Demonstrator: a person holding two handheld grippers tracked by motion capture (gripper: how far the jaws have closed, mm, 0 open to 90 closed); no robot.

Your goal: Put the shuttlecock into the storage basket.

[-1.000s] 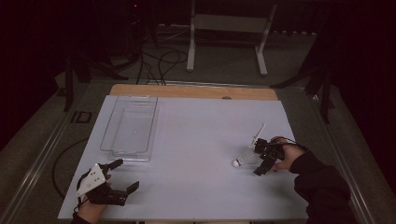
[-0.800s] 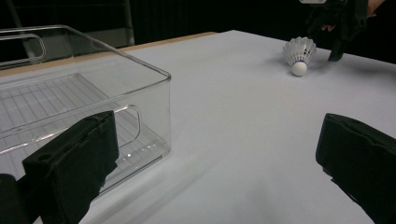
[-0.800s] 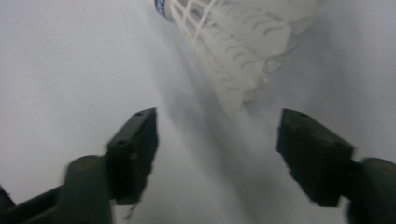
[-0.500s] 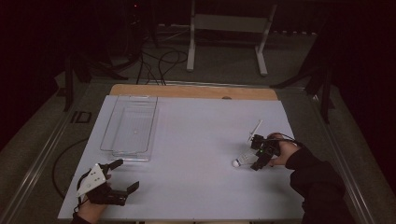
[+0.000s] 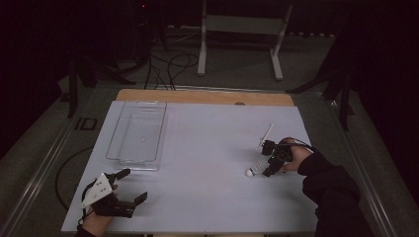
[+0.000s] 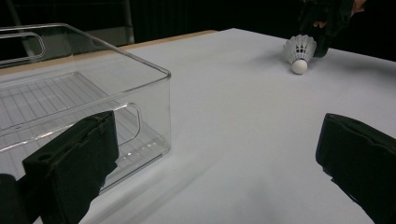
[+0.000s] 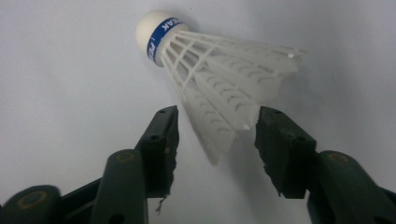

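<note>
On white table (image 5: 207,148), shuttlecock's (image 7: 219,65) skirt lies between right gripper's (image 7: 217,140) closing jaws.

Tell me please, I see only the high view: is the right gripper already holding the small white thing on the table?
Observer: Not yet. In the right gripper view the shuttlecock has its feather skirt between the right gripper jaws, which have just been closing; small gaps remain at both pads.
Operator: How does it lie?
Observer: On its side on the white table, its cork tip pointing away from the jaws.
Operator: And the left gripper?
Observer: The left gripper is open, nothing between its jaws, beside the near corner of the clear bin.
</note>
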